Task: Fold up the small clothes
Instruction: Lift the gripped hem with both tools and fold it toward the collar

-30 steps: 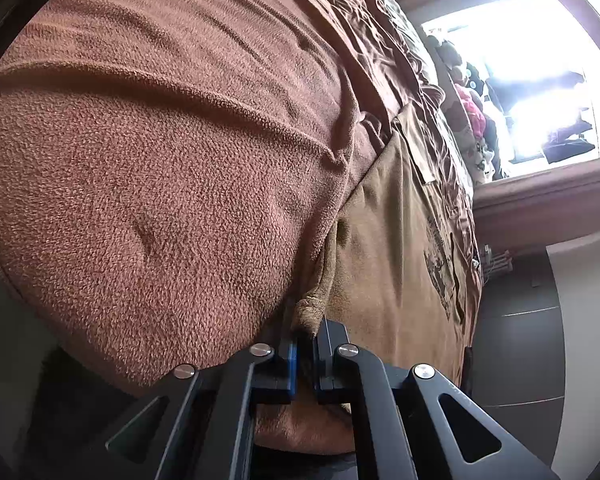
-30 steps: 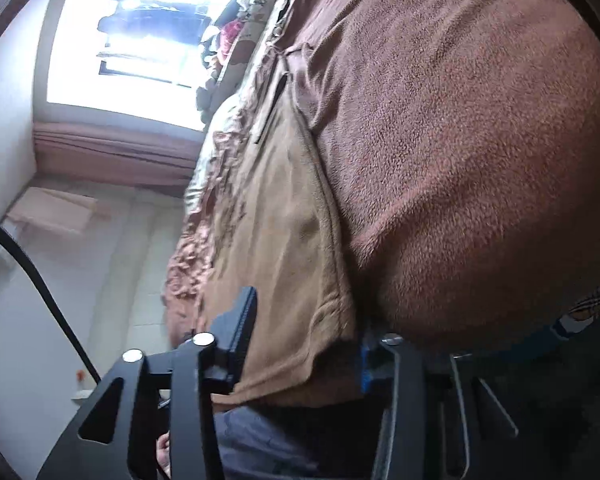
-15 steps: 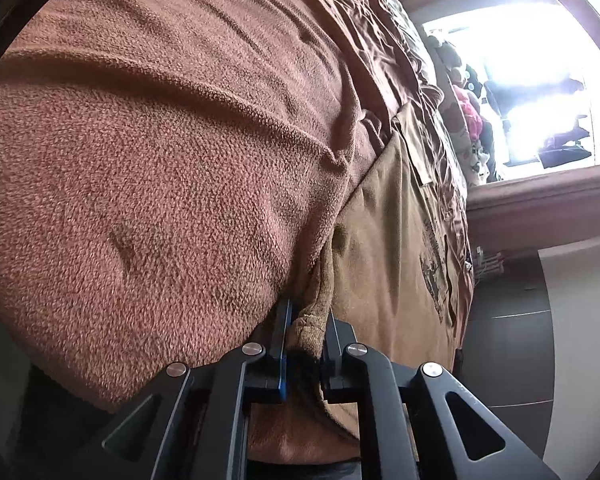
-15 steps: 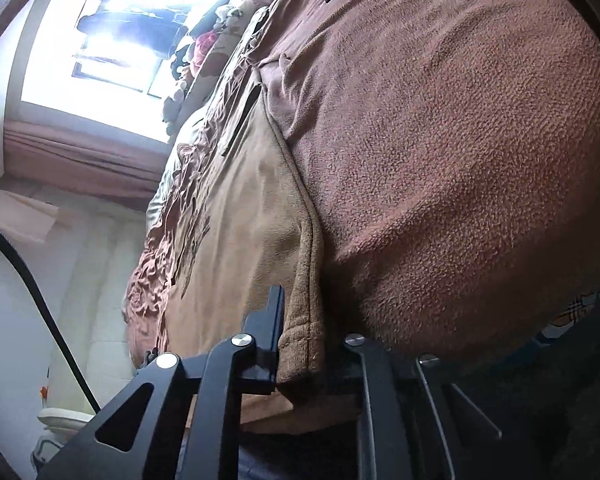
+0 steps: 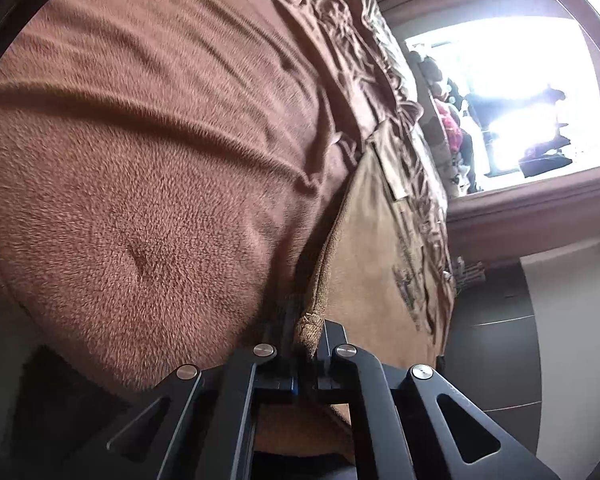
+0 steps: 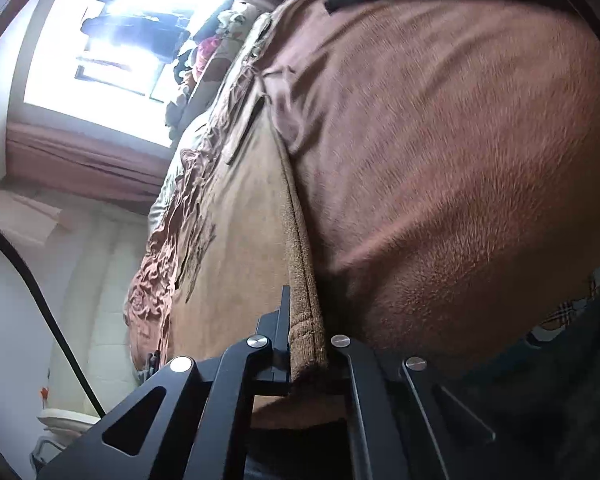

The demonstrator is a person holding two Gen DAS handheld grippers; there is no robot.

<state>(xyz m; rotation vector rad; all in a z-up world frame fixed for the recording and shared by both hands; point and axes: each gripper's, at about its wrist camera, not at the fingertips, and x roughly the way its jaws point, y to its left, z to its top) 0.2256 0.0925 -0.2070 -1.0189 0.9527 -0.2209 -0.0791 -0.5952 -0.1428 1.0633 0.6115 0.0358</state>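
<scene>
Both grippers have changed since the earlier frames. The right gripper [image 6: 306,344] stood wide around the hem of the garment [image 6: 240,216] and its jaws have just been closing; now they are clenched on the hem's corner. The left gripper [image 5: 302,340] was already pinching the other hem corner, loosened a little, and is clenched again on the ribbed edge [image 5: 312,320]. Each corner looks slightly raised.

The garment, a tan knit piece with a dark print [image 5: 404,280], lies flat on the brown blanket [image 5: 160,160] near the bed's front edge, with its hem at that edge and its far end toward the window [image 5: 532,92].

What could go wrong: each grip holds only a narrow strip of thick hem, so I judge that a fast lift could pull the cloth out of one jaw, and the fold would then come out crooked. The fleece blanket may also drag on the knit, or be caught together with it; whether the jaws hold blanket too, I cannot tell. If the two hands rise unevenly, the front panel will wrinkle.

No container is visible in either view.
</scene>
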